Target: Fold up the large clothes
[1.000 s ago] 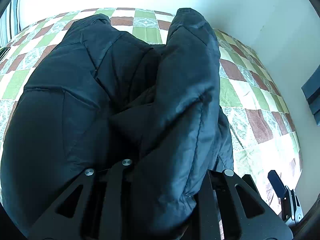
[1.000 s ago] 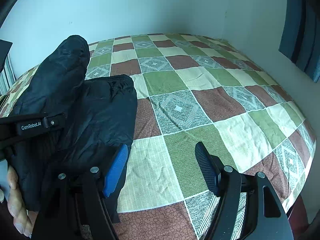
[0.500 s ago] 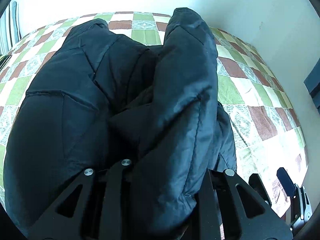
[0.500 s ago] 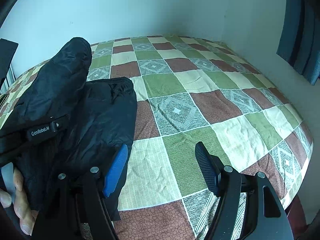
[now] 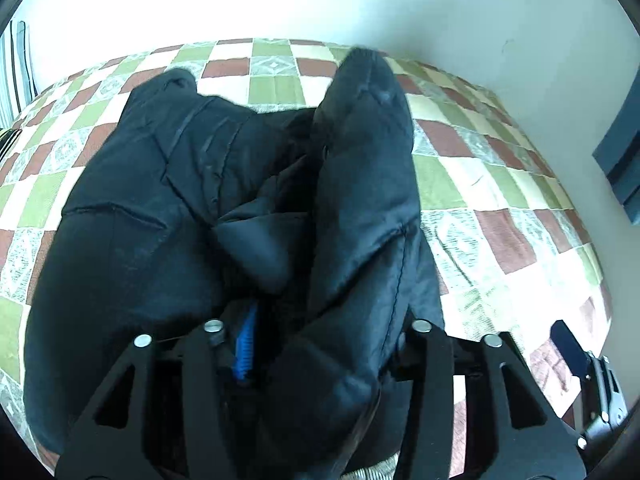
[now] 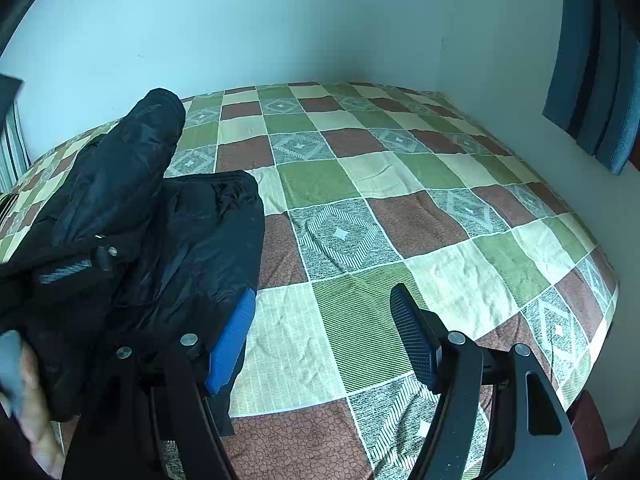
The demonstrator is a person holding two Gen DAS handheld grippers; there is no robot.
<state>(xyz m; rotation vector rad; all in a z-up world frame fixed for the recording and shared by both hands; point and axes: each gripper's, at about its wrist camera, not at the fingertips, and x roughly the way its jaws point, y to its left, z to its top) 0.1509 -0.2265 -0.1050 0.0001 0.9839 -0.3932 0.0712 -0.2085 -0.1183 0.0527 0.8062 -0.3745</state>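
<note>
— Curtain (image 5: 14, 68), striped, hung at the far left edge, right? What lay next to it?

— The bed (image 5: 496, 200), with its checked cover of green, brown and cream squares. A dark padded jacket (image 5: 132, 220) lay on the left part of it, bulky and bunched, reaching from the near edge almost to the far wall.

— And the sleeve?

— One sleeve (image 5: 368, 168) stood lifted over the body of the jacket, running from the left gripper (image 5: 324, 344) away toward the far side of the bed. Its near end sat between that gripper's fingers.

— Were they pinching it?

— They had just been opening. The blue pad (image 5: 245, 340) on the left finger showed bare, with a gap between it and the sleeve. The right finger was hidden behind the cloth, so I could not tell whether that side touched. The sleeve was between the fingers but no longer squeezed.

— Who held that gripper?

— A hand (image 6: 28, 404), seen blurred at the near left edge of the right wrist view.

— And further right?

— The right gripper (image 6: 322, 334) hung over the bare cover just right of the jacket, fingers spread wide with nothing between them. Its left blue pad (image 6: 230, 344) sat just beside the jacket's edge. Past it the cover ran clear to the right wall, where a blue curtain (image 6: 592, 80) hung.
</note>
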